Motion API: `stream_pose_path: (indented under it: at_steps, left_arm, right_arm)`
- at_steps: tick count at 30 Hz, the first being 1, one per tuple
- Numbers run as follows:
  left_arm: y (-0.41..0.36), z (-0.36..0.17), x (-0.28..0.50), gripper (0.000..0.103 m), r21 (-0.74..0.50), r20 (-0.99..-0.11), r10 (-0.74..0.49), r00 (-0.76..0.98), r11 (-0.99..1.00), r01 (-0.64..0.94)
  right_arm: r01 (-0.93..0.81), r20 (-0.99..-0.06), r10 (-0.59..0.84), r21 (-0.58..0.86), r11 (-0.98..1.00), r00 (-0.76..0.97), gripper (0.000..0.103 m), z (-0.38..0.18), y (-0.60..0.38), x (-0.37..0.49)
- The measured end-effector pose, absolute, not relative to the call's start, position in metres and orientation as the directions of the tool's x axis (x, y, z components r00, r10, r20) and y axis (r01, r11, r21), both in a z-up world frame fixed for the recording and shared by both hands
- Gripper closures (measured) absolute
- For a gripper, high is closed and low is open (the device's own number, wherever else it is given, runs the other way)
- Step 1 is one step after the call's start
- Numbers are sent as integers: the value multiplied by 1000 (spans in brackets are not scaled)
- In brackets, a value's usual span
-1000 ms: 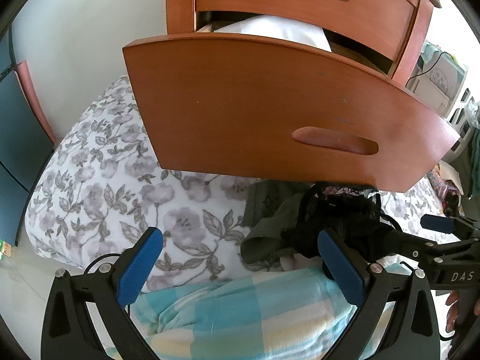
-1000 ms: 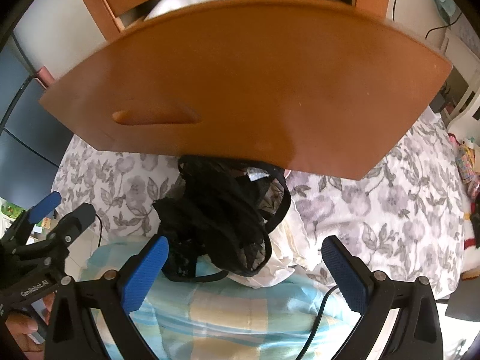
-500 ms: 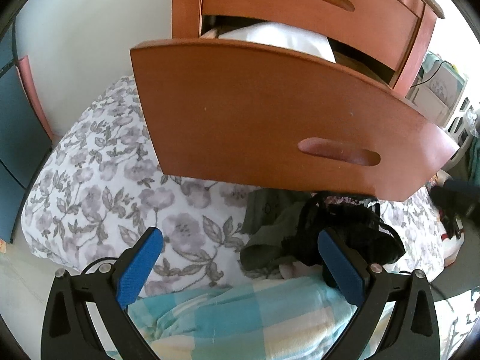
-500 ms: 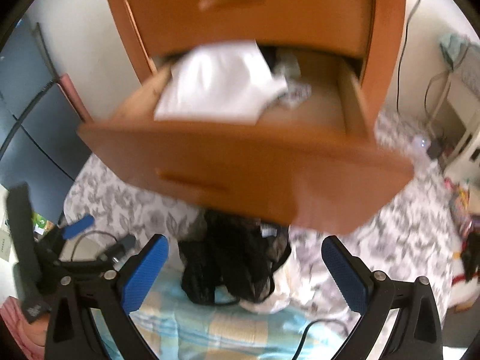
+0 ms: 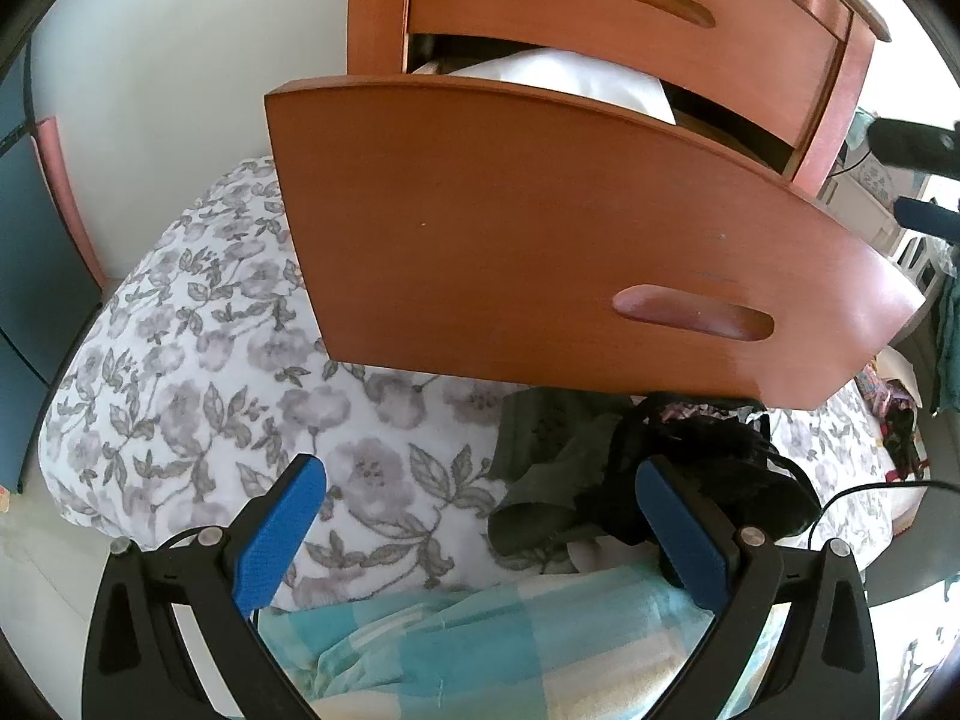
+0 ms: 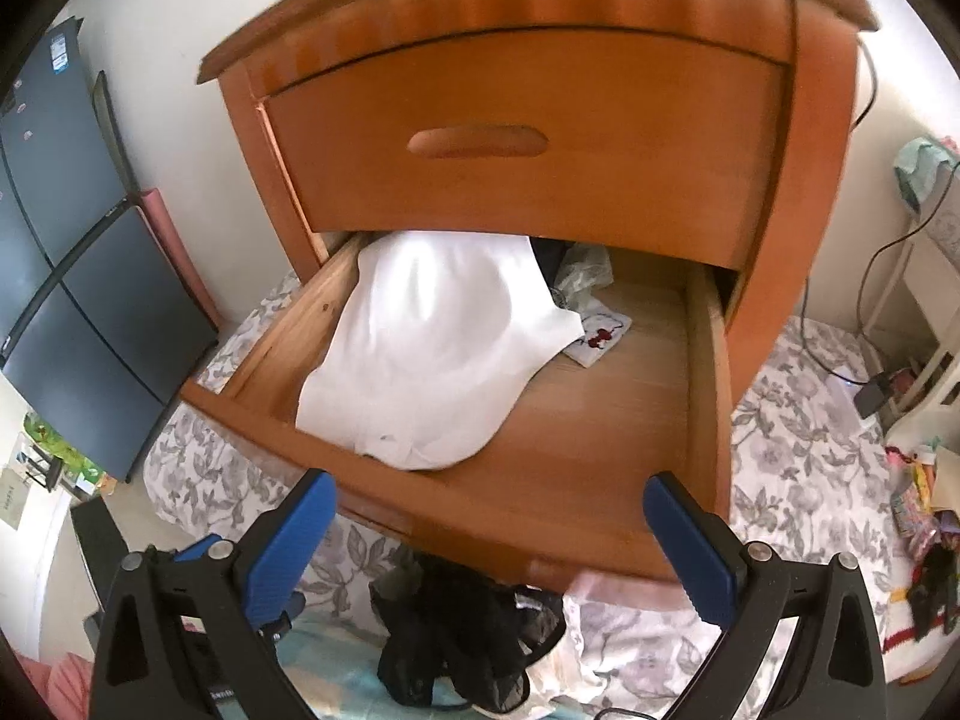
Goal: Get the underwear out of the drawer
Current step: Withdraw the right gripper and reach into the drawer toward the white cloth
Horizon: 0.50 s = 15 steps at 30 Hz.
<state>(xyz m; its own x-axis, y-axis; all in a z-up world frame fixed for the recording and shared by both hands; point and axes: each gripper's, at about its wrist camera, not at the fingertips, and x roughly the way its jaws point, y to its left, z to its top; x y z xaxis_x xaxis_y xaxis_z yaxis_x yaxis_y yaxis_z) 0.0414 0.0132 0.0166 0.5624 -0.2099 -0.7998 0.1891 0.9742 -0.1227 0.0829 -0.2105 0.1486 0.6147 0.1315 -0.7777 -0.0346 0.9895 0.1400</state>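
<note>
Left gripper (image 5: 480,531): blue pads spread wide apart, nothing between them; it hangs low in front of the drawer face, over the bed.
Floral sheet (image 5: 198,384): white with grey flowers, covering the bed below and to the left of the nightstand.
Checked cloth (image 5: 480,642): pale blue and cream, lying on the bed closest to the left wrist camera, under the gripper.
Drawer (image 6: 606,468): the lower one, pulled well out of the nightstand; its curved front (image 5: 540,240) fills the middle of the left wrist view, with a recessed oval handle (image 5: 693,312) towards its right.
Nightstand (image 6: 822,192): reddish-brown wood, upper drawer (image 6: 528,138) shut.
White garment (image 6: 432,354): bunched in the left half of the drawer, its lower edge against the inside of the front panel; it also shows over the front's top edge in the left wrist view (image 5: 576,75).
Small items (image 6: 594,312): at the back of the drawer, just right of the white garment: a dark piece, a pale crumpled piece and a white one with a red print; too small to identify further.
Drawer floor (image 6: 624,396): bare wood on the right half.
Underwear (image 6: 474,642): black lace pieces heaped on the bed, below the drawer's front; outside the drawer.
Grey-green garment (image 5: 546,468): on the bed touching the left side of the black heap (image 5: 714,474).
Right gripper (image 6: 489,546): pads wide apart and empty; it is held above the drawer's front edge, looking down into the drawer.
</note>
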Motion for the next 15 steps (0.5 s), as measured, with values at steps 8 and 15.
stream_pose_path:
  at_steps: [8,15]
  left_arm:
    - [16,9,49,0,-150,-800,-235,552,969,196]
    - [23,3,56,0,-179,-799,-254,545,966,187]
  right_arm:
    - [-45,-801,116,111,993,588,4,145,-209,128]
    - [-45,-833,101,91,995,544,18,133,-210,169]
